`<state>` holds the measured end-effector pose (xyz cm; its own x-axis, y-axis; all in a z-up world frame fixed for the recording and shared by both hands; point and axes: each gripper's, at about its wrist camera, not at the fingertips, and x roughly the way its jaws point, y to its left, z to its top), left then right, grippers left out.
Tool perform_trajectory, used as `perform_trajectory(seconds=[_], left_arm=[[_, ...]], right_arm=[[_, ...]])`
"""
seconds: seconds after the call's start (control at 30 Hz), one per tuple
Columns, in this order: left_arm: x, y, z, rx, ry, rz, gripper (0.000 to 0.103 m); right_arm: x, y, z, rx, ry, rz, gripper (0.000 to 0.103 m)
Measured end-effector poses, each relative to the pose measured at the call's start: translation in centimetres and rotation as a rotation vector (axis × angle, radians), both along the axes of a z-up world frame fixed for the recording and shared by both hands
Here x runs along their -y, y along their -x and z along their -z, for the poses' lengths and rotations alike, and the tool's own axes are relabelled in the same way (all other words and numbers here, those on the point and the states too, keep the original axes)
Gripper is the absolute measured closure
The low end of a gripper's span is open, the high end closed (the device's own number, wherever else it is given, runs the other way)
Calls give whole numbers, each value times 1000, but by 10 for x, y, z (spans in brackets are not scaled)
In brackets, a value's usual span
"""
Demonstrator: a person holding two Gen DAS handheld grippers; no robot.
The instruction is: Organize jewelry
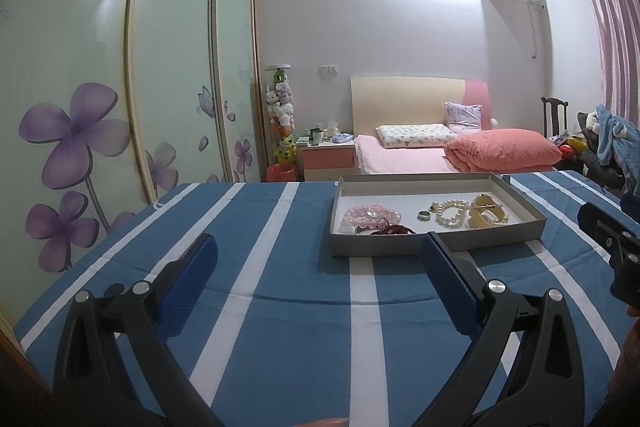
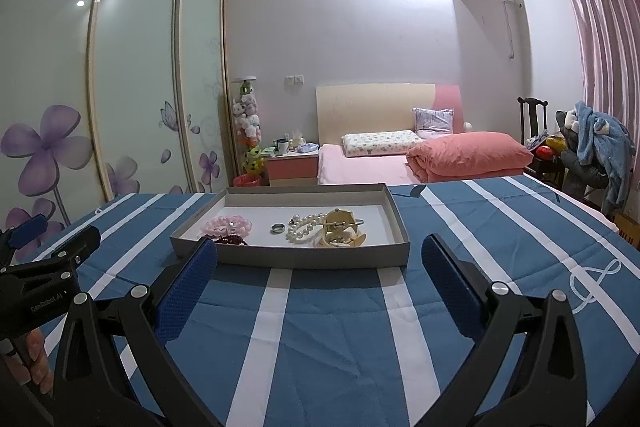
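**All the jewelry sits in the tray, both grippers spread and empty**

Your left gripper (image 1: 320, 279) and right gripper (image 2: 320, 275) both hang above the striped blue cloth (image 2: 328, 347) with their fingers wide apart, holding nothing. The grey tray (image 2: 296, 259) lies just beyond your right fingertips, and ahead and to the right of your left ones.

Every piece in view is already inside it: the pink bead bracelet (image 2: 228, 225) and the dark red bead string (image 2: 232, 239) toward your right gripper's left finger, the ring (image 2: 278, 227) near the middle, then the pearl strand (image 2: 306, 227) touching the cream-and-gold piece (image 2: 342, 231). This fits a tray just filled as well as one waiting to be sorted, so take your cue from that before reaching.

If you do reach in, come down from above: the near wall of the tray stands between your fingertips and the pieces. The pearls and the cream-and-gold piece overlap, so a pinch on one would likely drag the other. The ring is small and flat; close on it squarely. No loose jewelry shows on the cloth. The bed (image 2: 360, 167) and chair (image 2: 532, 123) stand well beyond the table.
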<state>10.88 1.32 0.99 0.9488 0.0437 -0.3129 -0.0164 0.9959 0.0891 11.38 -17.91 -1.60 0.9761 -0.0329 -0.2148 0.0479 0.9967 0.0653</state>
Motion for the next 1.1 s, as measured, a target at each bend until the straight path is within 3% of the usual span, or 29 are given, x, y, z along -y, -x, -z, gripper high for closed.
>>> perform_trajectory(seconds=[1.1], left_arm=[[3, -9, 0, -32, 9, 7, 4]], right_arm=[[3, -2, 0, -5, -5, 2, 2]])
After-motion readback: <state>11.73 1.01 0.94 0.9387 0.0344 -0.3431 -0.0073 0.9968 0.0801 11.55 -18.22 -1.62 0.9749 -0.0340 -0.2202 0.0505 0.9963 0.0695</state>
